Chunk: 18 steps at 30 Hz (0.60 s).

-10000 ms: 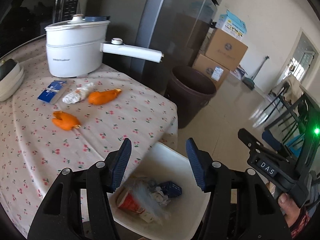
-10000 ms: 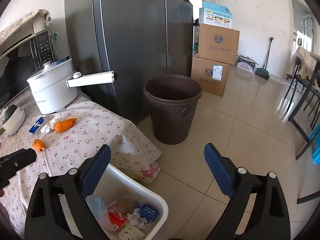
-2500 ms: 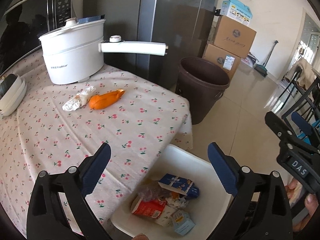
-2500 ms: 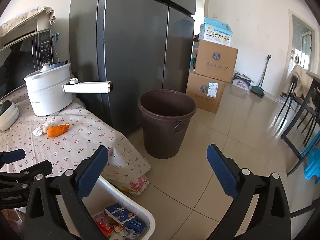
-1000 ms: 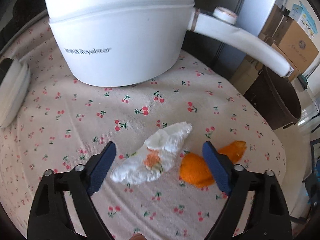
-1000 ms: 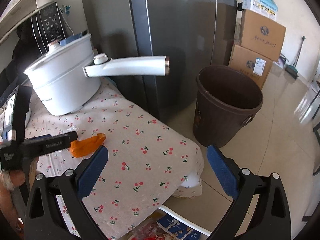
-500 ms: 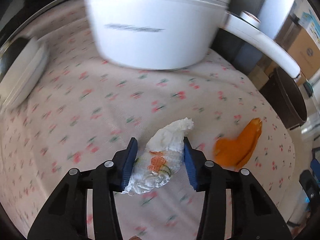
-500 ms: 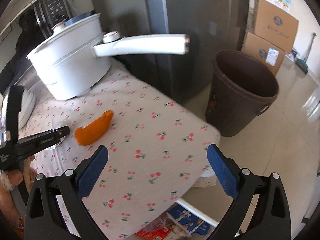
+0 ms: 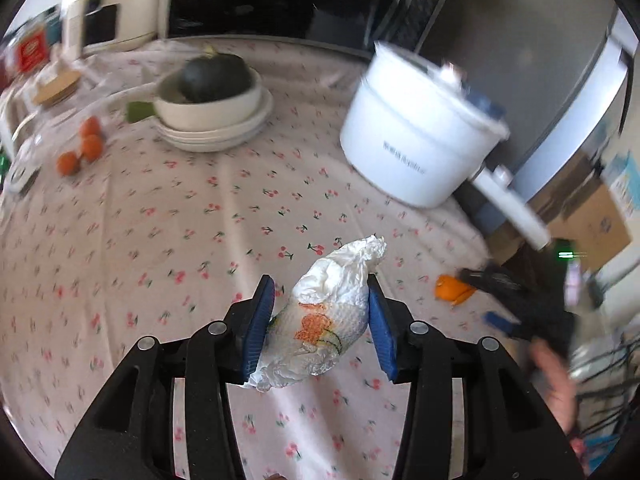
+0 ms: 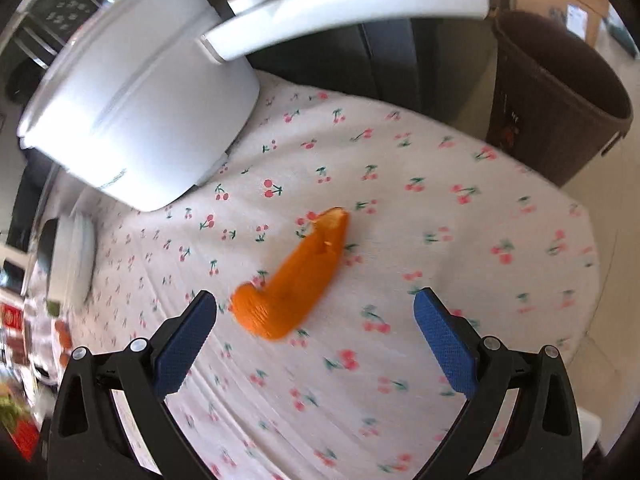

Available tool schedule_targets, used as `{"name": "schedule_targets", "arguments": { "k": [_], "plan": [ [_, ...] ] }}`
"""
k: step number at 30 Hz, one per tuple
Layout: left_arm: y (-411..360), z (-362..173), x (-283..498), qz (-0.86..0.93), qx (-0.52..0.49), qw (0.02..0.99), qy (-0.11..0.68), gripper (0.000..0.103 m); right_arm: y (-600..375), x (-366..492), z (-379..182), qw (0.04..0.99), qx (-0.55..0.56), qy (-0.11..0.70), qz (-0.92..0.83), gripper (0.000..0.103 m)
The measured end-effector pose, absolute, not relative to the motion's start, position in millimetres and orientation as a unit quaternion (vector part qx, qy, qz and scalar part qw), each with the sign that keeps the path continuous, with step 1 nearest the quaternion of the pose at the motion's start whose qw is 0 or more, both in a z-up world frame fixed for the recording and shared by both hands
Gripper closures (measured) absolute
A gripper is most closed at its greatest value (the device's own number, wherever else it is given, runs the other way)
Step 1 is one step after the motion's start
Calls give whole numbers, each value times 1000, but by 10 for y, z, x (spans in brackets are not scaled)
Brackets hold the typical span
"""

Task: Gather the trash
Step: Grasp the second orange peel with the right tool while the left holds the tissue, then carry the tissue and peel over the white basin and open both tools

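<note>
My left gripper (image 9: 322,316) is shut on a crumpled white tissue (image 9: 328,312) with an orange print, lifted above the cherry-print tablecloth (image 9: 160,240). An orange peel (image 10: 294,280) lies on the cloth (image 10: 440,208). My right gripper (image 10: 316,332) stands open just above it, with the peel's lower end between the blue pads (image 10: 184,340). The left wrist view shows the same peel (image 9: 450,286) at the right, with the right gripper (image 9: 496,300) over it, held by a hand (image 9: 552,368).
A white electric pot (image 9: 420,144) with a long handle (image 10: 344,4) stands behind the peel. A dark squash in stacked bowls (image 9: 212,104) and small oranges (image 9: 84,144) sit further back. A brown bin (image 10: 560,92) stands on the floor past the table edge.
The left gripper has closed on the tissue, lifted it off the cloth and swung round. The right gripper has come down and in over the orange peel.
</note>
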<state>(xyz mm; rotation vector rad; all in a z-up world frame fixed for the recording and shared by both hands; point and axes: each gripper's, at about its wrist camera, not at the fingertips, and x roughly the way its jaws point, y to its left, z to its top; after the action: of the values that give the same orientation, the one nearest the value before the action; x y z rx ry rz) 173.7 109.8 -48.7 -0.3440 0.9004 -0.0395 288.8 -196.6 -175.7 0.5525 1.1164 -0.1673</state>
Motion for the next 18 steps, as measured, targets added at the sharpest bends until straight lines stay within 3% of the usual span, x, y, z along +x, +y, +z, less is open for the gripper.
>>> {"name": "schedule_targets", "arguments": {
  "k": [4,8,11,13,15,18],
  "plan": [
    [1117,-508,1605,-8,-179,892,415,60,-1683,2995,-1777,826,195,519,-104,7],
    [1177,-556,1648,-5,-177,891,417,59,-1501,2988,-1778,840,153,507,-116,14],
    [1267,-568,1651,0,-184,889,419,59,-1426,2936,-1756,850,127,497,-120,31],
    [1319,-564,1639,3,-187,890,416,60,-1389,2896,-1736,856,117,491,-114,51],
    [1363,-552,1625,9,-189,891,413,59,-1343,2871,-1729,859,107,490,-101,63],
    [1421,-535,1611,14,-196,891,410,60,-1242,2821,-1705,865,78,490,-78,71]
  ]
}}
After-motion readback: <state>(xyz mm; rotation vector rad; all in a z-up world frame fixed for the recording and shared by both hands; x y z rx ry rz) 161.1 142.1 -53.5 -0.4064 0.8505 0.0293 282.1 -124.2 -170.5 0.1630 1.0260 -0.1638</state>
